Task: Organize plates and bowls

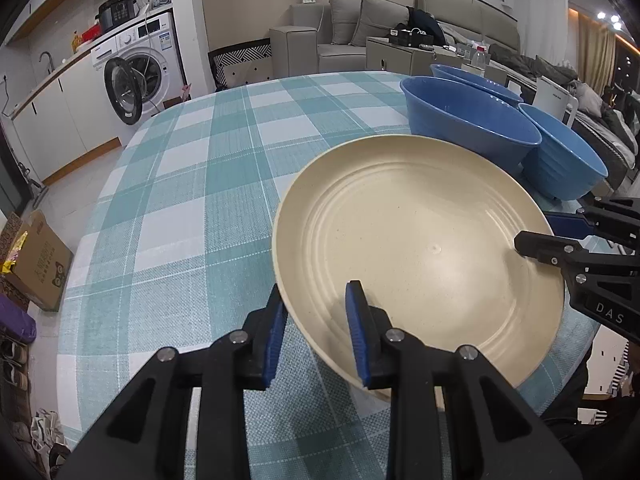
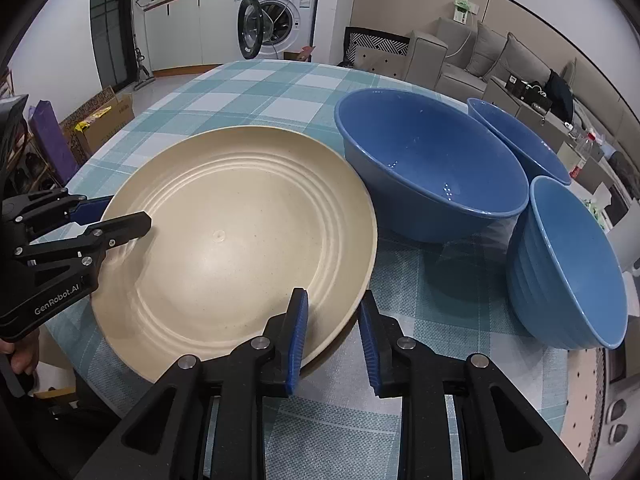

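a: behind the desk [image 1: 192, 184] a white front-loading washing machine [image 1: 140, 68] with its round door swung open is seen, and a grey fabric sofa [image 1: 360, 28] is set along the far wall. what is laid over the desk?

b: a teal and white checked cloth [image 2: 280, 88] is spread across it. a large round cream plastic plate with ridged rings [image 1: 416, 248] is found at the near edge, tilted, with its near rim raised off the cloth.

a: how is the plate held?

b: its rim is straddled by the left gripper [image 1: 318, 332], one blue-padded finger above the plate and one below. the jaws are spread a little, and contact with the rim cannot be told for certain. the opposite rim is straddled in the same way by the right gripper [image 2: 334, 336], its jaws likewise parted, one finger over the plate and one outside it.

a: and the bowls?

b: a wide dark blue plastic bowl [image 2: 432, 164] is placed just beside the plate, on the right in the right wrist view. a second dark blue bowl [image 2: 520, 140] is seen behind it, partly hidden. a lighter blue ribbed bowl [image 2: 568, 264] is set near the desk edge, close against the wide one. all three are upright on the cloth.

a: anything on the floor?

b: a brown cardboard box [image 1: 40, 260] is seen beside the desk.
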